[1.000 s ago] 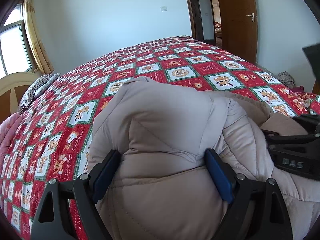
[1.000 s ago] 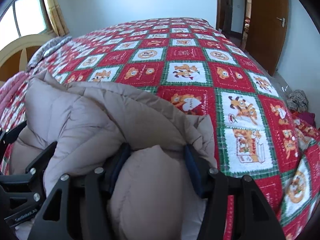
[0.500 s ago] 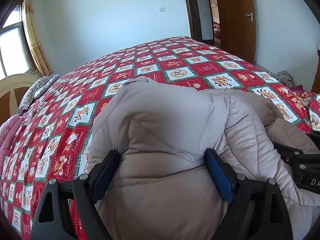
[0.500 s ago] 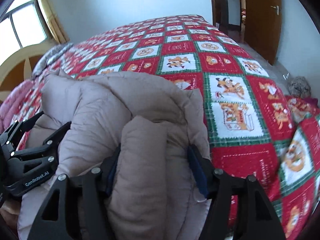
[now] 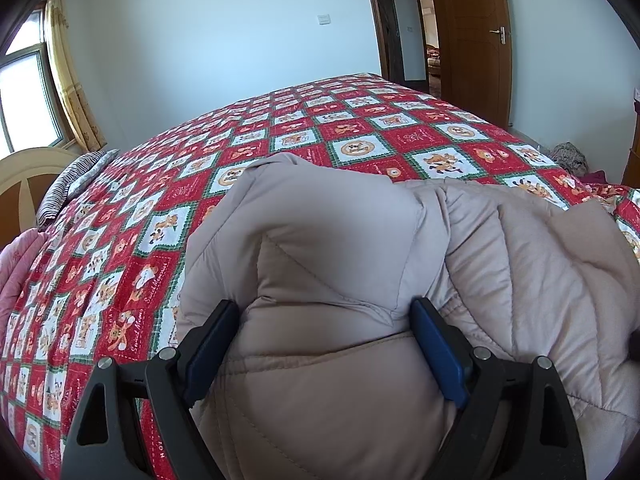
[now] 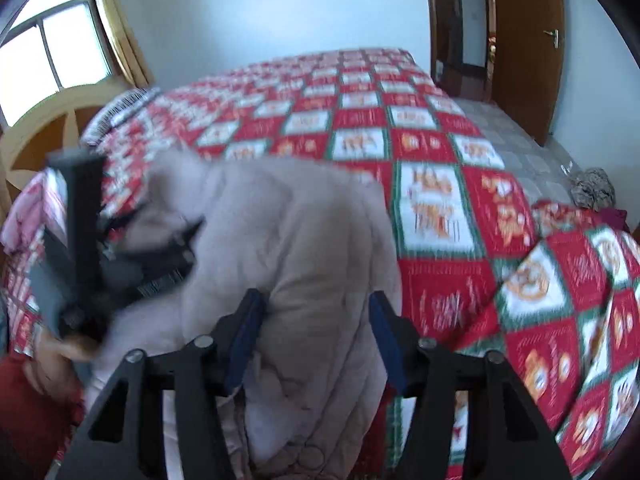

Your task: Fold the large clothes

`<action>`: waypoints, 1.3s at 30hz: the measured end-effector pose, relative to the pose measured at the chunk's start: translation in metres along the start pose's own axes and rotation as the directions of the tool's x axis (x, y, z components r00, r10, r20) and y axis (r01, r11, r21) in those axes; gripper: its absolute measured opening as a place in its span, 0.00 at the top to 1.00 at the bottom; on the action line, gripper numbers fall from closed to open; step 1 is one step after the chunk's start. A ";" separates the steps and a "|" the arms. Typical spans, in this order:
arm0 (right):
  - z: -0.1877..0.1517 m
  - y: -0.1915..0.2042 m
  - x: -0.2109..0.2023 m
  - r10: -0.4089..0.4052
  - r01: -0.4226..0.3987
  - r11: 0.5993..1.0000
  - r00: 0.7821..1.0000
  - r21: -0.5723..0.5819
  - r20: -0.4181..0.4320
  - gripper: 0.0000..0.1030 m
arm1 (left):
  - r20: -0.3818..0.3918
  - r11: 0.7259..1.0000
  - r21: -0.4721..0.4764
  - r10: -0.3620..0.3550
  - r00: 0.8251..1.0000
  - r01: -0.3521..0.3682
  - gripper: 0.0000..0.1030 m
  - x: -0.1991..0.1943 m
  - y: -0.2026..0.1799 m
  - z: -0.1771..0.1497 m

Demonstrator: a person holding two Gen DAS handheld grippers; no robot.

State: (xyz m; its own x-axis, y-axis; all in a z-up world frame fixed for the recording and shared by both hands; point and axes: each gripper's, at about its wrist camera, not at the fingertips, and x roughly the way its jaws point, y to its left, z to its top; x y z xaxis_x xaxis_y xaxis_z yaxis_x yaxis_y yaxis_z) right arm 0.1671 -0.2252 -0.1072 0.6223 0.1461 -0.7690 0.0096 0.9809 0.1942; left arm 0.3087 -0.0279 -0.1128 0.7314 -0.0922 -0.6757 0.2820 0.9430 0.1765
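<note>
A beige quilted down coat (image 5: pixel 340 240) lies bunched on a red patchwork bed quilt (image 5: pixel 120 240). My left gripper (image 5: pixel 324 344) is shut on a thick fold of it, the blue pads standing wide and pressing into the padding. In the right wrist view the coat (image 6: pixel 288 220) runs from the quilt (image 6: pixel 440 280) down between the pads of my right gripper (image 6: pixel 314 336). Its jaws are closing on a narrower fold that fills the gap. The left gripper (image 6: pixel 120 260) shows there blurred at the left, with a hand (image 6: pixel 52 356) behind it.
A wooden headboard (image 5: pixel 24 176), a striped pillow (image 5: pixel 68 188) and a pink blanket (image 5: pixel 16 264) are at the left end of the bed. A brown door (image 5: pixel 472 40) stands open at the back right. A grey cloth heap (image 5: pixel 568 156) lies on the floor by the bed.
My right gripper has pulled away to the right with its fold and has left the left wrist view. The left gripper and its fold have kept still.
</note>
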 end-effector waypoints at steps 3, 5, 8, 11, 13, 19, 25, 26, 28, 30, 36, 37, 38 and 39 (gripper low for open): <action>-0.013 -0.010 0.015 0.036 -0.038 0.994 0.999 0.105 0.024 0.44 | -0.001 1.000 0.003 0.002 1.000 -0.002 0.14 0.000 0.001 0.000; -0.023 -0.008 0.021 0.025 -0.031 0.993 0.998 0.111 0.056 0.42 | -0.001 1.000 0.004 -0.002 1.000 0.002 0.14 0.000 0.001 0.000; -0.026 -0.004 0.021 0.001 -0.009 0.994 0.998 0.107 0.071 0.41 | 0.001 1.000 0.006 0.002 1.000 -0.002 0.14 0.000 -0.001 0.000; -0.021 -0.001 0.018 -0.015 0.011 0.996 0.998 0.085 0.053 0.41 | 0.000 1.000 0.005 -0.002 1.000 0.002 0.14 -0.001 -0.002 0.001; -0.019 0.000 0.014 -0.026 0.022 0.997 0.998 0.072 0.051 0.41 | -0.011 0.999 -0.017 -0.048 0.999 0.048 0.14 -0.005 0.005 0.001; -0.017 0.004 -0.009 -0.095 0.094 0.995 0.992 0.026 0.078 0.32 | 0.024 0.960 -0.183 -0.212 0.977 0.213 0.14 -0.049 0.056 -0.009; -0.006 0.014 -0.025 -0.176 0.186 0.980 0.975 -0.071 0.138 0.17 | 0.083 0.919 -0.306 -0.233 0.969 0.248 0.14 -0.073 0.095 -0.030; -0.005 0.015 -0.027 -0.185 0.197 0.977 0.972 -0.078 0.146 0.17 | 0.088 0.912 -0.321 -0.237 0.967 0.253 0.14 -0.074 0.097 -0.032; -0.003 0.016 -0.030 -0.214 0.230 0.969 0.964 -0.089 0.160 0.17 | 0.104 0.902 -0.338 -0.249 0.963 0.270 0.14 -0.076 0.099 -0.034; -0.001 0.017 -0.032 -0.228 0.247 0.964 0.959 -0.101 0.168 0.17 | 0.114 0.899 -0.337 -0.256 0.960 0.279 0.14 -0.078 0.098 -0.034; 0.004 0.017 -0.043 -0.244 0.273 0.953 0.948 -0.129 0.204 0.16 | 0.139 0.896 -0.328 -0.267 0.954 0.299 0.14 -0.087 0.098 -0.033; 0.008 0.016 -0.044 -0.240 0.269 0.955 0.948 -0.126 0.208 0.15 | 0.149 0.895 -0.328 -0.267 0.952 0.302 0.14 -0.089 0.100 -0.032; 0.010 0.015 -0.046 -0.235 0.265 0.956 0.949 -0.127 0.210 0.11 | 0.156 0.894 -0.325 -0.269 0.950 0.307 0.14 -0.091 0.101 -0.031; 0.013 0.014 -0.045 -0.230 0.260 0.957 0.950 -0.129 0.210 0.08 | 0.158 0.893 -0.322 -0.278 0.947 0.316 0.14 -0.090 0.103 -0.031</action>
State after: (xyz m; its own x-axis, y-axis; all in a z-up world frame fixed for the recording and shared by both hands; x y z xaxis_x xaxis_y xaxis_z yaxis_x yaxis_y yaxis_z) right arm 0.1494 -0.2196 -0.0615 0.7538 -0.1137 -0.6472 0.0702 0.9932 -0.0928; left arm 0.2525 0.0870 -0.0556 0.7128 -0.4004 -0.5758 0.2831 0.9154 -0.2860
